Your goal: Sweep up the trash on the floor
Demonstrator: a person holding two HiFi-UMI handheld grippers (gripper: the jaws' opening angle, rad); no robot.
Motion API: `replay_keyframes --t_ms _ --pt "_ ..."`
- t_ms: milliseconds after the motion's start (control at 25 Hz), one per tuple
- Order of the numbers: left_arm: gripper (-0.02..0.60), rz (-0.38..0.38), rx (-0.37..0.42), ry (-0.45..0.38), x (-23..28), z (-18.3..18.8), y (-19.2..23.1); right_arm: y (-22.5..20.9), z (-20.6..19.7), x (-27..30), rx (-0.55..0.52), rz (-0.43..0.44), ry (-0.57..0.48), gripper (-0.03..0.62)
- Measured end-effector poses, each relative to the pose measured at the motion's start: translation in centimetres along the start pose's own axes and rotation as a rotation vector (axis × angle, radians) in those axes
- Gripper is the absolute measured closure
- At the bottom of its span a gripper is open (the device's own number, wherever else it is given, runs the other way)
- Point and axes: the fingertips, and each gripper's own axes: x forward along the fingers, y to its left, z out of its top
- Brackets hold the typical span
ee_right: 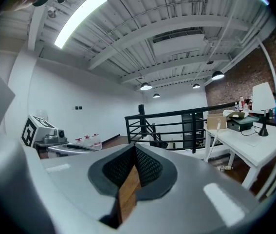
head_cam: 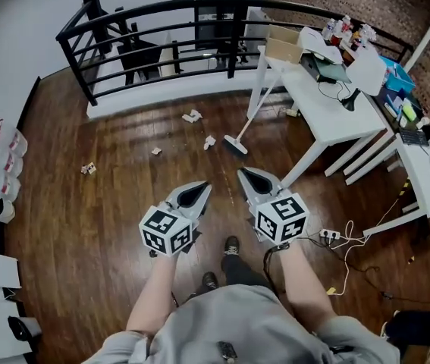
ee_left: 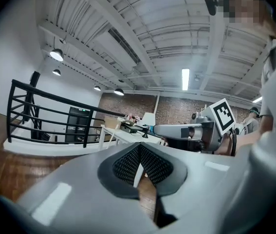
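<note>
Scraps of paper trash lie on the dark wood floor: one clump [head_cam: 192, 116] near the railing, a piece [head_cam: 209, 141] beside the broom head, a small bit [head_cam: 156, 151] and another clump [head_cam: 88, 169] further left. A white broom [head_cam: 236, 144] leans on the white table, head on the floor; its handle [ee_right: 214, 131] shows in the right gripper view. My left gripper [head_cam: 202, 189] [ee_left: 139, 146] and right gripper [head_cam: 246, 175] [ee_right: 135, 148] are held side by side at waist height, both shut and holding nothing, well short of the broom and the trash.
A white table [head_cam: 328, 112] cluttered with boxes and bottles stands at the right, with a second desk [head_cam: 419, 173] beyond it. A black railing [head_cam: 161, 29] runs along the back. Cables and a power strip [head_cam: 328, 235] lie on the floor at the right. Bottles [head_cam: 2, 158] line the left wall.
</note>
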Motion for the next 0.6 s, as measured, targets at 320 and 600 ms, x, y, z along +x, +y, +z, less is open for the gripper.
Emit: replay_keyframes --t_ms 320,600 --pt "0.577 -0.034 0.036 0.039 10.4 2.1 6.1 -9.9 1.7 7.3 0.026 -0.026 -0.024 0.594" --pt "0.577 -0.045 0.066 0.047 21.9 5.5 10.9 -19.7 4.6 13.5 0.001 -0.015 -0.015 0.594"
